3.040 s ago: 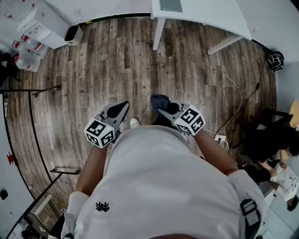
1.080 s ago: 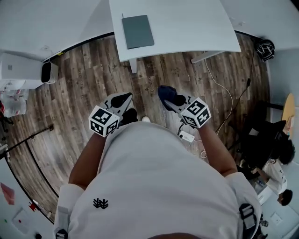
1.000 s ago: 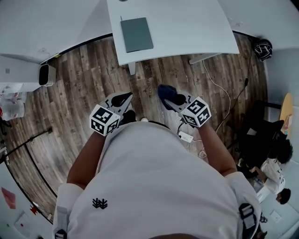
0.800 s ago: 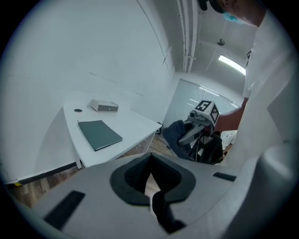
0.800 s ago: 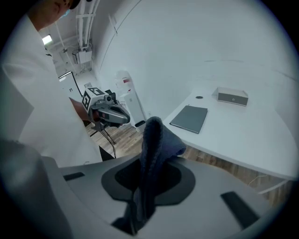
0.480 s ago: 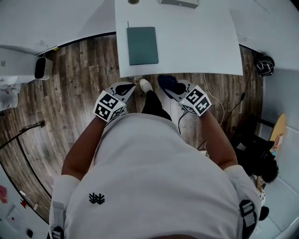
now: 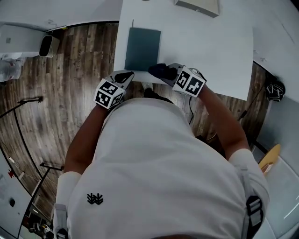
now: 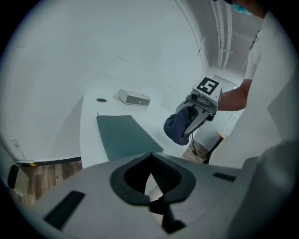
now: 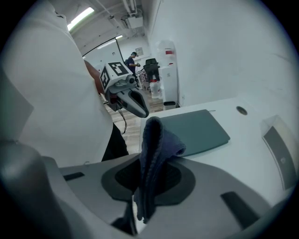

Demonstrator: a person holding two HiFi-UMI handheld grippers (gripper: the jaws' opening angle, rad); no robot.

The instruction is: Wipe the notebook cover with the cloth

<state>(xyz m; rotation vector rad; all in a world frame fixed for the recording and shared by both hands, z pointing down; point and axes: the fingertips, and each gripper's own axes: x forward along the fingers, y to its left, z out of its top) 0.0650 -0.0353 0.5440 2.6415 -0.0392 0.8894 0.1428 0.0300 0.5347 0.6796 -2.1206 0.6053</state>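
A dark green notebook [image 7: 142, 48] lies flat near the front left corner of the white table [image 7: 210, 51]; it also shows as the notebook [image 8: 124, 135] and the notebook [image 9: 194, 128] in the gripper views. My right gripper [image 7: 161, 71] is shut on a dark blue cloth [image 7: 160, 72], held at the notebook's near right corner. The cloth [image 9: 152, 158] hangs folded between the jaws. My left gripper [image 7: 125, 77] is shut with nothing in it, just off the table's front edge, below the notebook. From the left gripper view the right gripper [image 8: 196, 114] shows with the cloth [image 8: 177, 128].
A flat grey box [image 7: 197, 6] sits at the table's far side, with a small round hole [image 8: 101, 100] in the tabletop nearby. Wood floor [image 7: 70, 79] lies to the left, with a white unit [image 7: 23, 39] and a black stand [image 7: 28, 100].
I have walked up to the table. The notebook came from far ahead to right under the grippers. The right gripper with the cloth now reaches over the table edge.
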